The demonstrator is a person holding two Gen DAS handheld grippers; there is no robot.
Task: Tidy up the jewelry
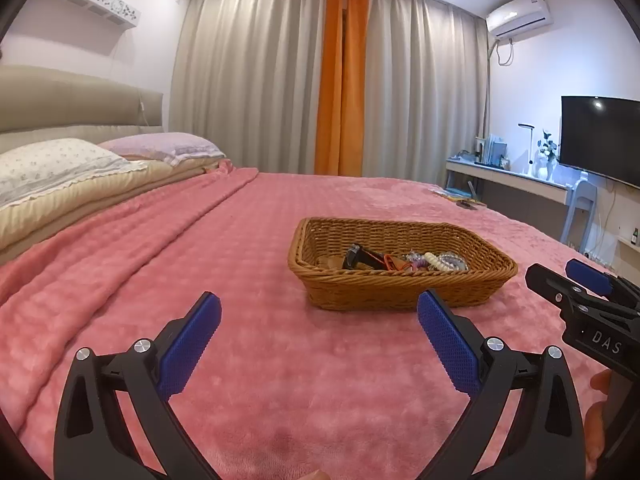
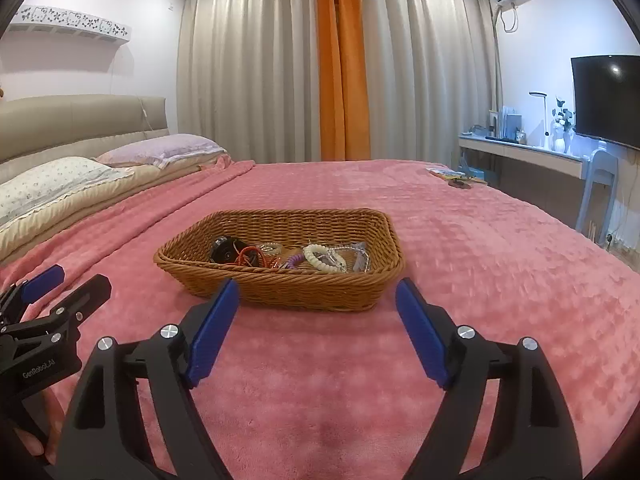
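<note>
Inside wicker basket (image 2: 280, 294), tangled jewelry (image 2: 288, 258), pieces hard to separate.

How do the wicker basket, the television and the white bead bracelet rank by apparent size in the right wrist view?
1. wicker basket, clearly largest.
2. television, smaller as it looks, but it is far away and cut by the picture's edge, so true size is unsure.
3. white bead bracelet, smallest, lying inside the basket.
</note>
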